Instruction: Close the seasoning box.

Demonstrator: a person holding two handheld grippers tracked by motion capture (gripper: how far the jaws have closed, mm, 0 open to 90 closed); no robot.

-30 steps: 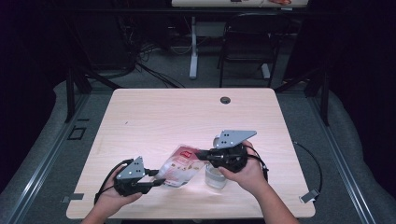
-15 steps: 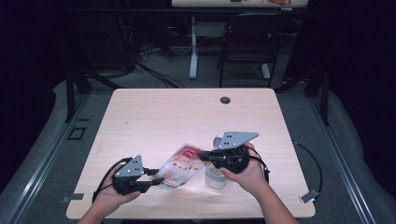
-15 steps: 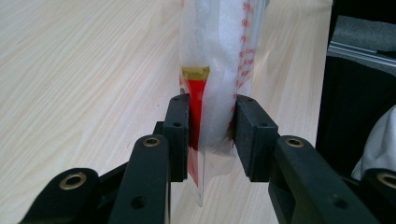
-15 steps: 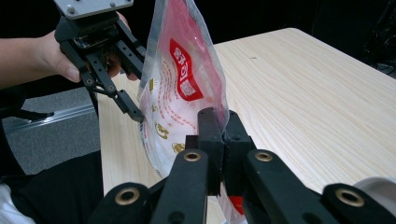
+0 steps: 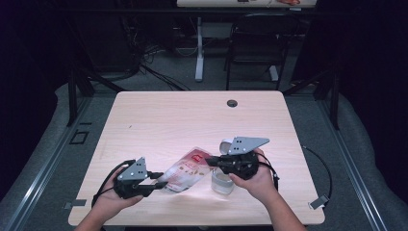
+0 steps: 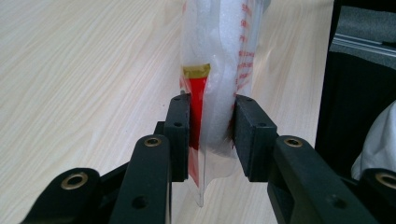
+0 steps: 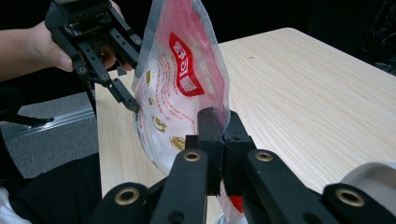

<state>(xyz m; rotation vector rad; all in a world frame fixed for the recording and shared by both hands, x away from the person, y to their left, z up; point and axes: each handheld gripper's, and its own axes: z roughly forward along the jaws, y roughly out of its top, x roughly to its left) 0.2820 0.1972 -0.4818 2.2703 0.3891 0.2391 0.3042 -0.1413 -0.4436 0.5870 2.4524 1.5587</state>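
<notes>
A clear plastic bag (image 5: pixel 185 171) with a red label and white contents hangs just above the table between my two grippers. My left gripper (image 5: pixel 161 184) is shut on its lower end; in the left gripper view the pads squeeze the bag (image 6: pixel 219 70) from both sides at the left gripper (image 6: pixel 212 123). My right gripper (image 5: pixel 210 161) is shut on the bag's other edge. In the right gripper view its jaws meet at the right gripper (image 7: pixel 223 126) on the thin film of the bag (image 7: pixel 182 84), and the left gripper (image 7: pixel 126 100) shows beyond it.
A small clear cup (image 5: pixel 222 182) stands on the wooden table (image 5: pixel 192 115) right under my right hand, and its rim shows as the cup (image 7: pixel 373 179) in the right gripper view. A cable hole (image 5: pixel 232 103) sits near the far edge. A chair (image 5: pixel 250 43) stands behind the table.
</notes>
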